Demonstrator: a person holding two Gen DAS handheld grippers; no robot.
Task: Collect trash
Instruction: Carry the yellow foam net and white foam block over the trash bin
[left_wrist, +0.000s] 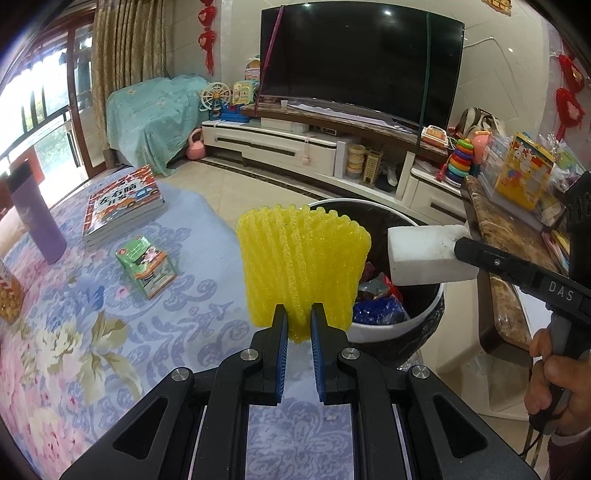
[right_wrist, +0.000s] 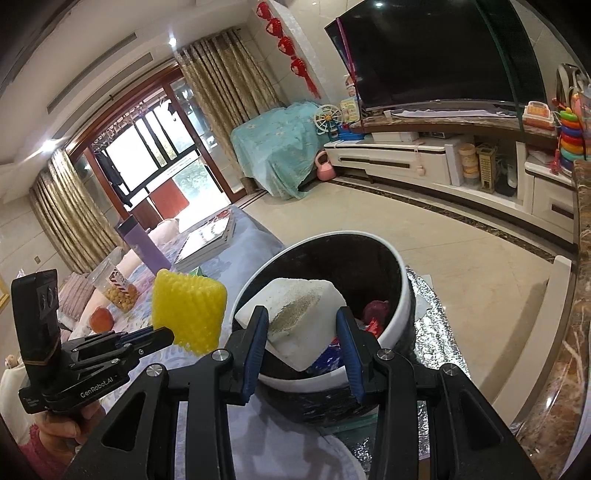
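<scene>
Trash is held for dropping: left gripper (left_wrist: 298, 318) is clamped on yellow foam netting (left_wrist: 303, 266) beside the bin (left_wrist: 391, 325), right gripper (right_wrist: 302, 325) on a white foam block (right_wrist: 295, 314) above it.

Both grippers are black with blue ribbed pads (left_wrist: 282, 354), silver pivot screws and white lettering (DAS, GenRobot.AI).
</scene>
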